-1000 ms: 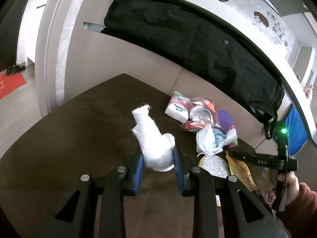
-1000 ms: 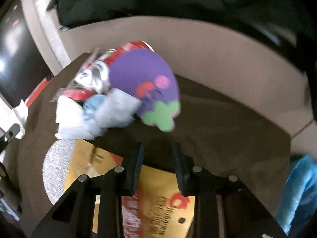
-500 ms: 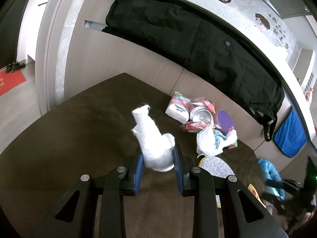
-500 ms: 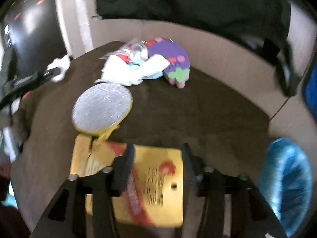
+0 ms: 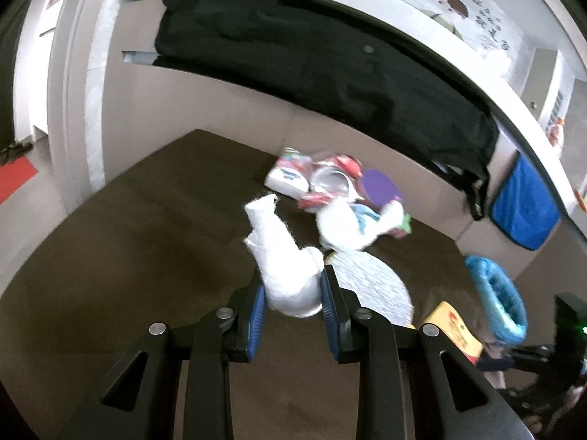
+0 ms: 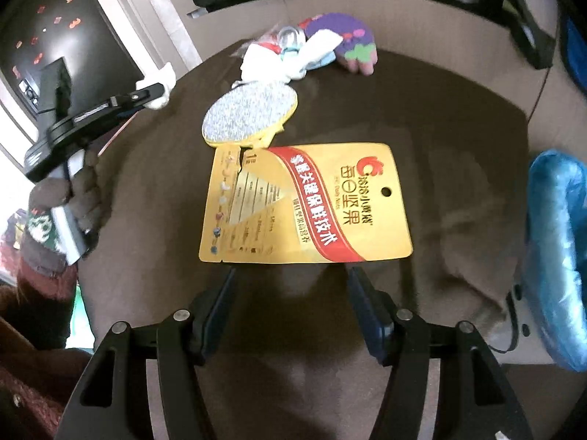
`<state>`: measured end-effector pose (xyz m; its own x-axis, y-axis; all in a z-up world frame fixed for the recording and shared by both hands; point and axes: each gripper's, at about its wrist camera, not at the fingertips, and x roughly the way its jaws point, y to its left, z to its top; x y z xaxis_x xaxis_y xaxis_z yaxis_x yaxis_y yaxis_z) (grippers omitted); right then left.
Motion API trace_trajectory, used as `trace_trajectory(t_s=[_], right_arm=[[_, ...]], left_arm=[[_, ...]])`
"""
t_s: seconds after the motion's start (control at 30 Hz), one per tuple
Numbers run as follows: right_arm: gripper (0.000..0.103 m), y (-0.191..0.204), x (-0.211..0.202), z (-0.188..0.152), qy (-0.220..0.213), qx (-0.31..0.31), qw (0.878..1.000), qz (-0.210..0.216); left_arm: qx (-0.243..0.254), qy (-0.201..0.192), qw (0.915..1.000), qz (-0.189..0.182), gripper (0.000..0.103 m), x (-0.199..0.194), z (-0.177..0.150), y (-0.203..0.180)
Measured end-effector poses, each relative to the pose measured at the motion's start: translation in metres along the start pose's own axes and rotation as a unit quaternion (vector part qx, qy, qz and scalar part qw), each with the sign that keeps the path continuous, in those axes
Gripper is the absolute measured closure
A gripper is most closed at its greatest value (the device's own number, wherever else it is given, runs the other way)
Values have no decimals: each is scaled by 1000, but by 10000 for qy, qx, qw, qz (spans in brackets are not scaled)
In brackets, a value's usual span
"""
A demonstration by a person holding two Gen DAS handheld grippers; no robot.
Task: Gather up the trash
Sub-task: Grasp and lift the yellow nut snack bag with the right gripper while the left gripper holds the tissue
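Brown table (image 6: 458, 154), bare at centre right, ends at the blue bin (image 6: 557, 256) on the right edge. Right gripper (image 6: 290, 293), tilted downward, jaws apart and empty; the yellow packet (image 6: 304, 201) lies just above its tips. Left gripper (image 5: 291, 293), frame centre, clamps the white tissue wad (image 5: 282, 256).

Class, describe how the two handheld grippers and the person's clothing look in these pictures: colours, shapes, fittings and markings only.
Each gripper, left gripper and right gripper, has two black angular fingers with triangular cut-outs, round silver pivot bolts and blue ribbed pads. From the right wrist view, the left gripper's black body tops a pale handle. A green light glows on the right gripper's body. The person wears a dark red knitted sleeve with a patterned cuff.
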<state>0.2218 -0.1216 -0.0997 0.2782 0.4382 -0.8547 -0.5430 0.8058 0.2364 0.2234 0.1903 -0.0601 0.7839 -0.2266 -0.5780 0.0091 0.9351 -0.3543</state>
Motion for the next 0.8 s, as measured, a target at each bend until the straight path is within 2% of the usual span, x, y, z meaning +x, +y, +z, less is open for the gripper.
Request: trace_trajectory(t_s=[0.17,0.37,0.5,0.8], right_arm=[[44,-7,14,17,-95,72,9999,122],[43,-14,34,58,-122,122,9997,190],[32,-7,47,77,-126,278,9995,89],[4,41,79,101,-19,246,9977,-636]], left_arm=[[7,68,9999,-106,75,-7,-4,-10],[32,77,9999,-118,75,-9,-3,-14],[62,38,10000,-43,75,-8,-4,-13],[-80,17,10000,-17,75,-11,-8,0]])
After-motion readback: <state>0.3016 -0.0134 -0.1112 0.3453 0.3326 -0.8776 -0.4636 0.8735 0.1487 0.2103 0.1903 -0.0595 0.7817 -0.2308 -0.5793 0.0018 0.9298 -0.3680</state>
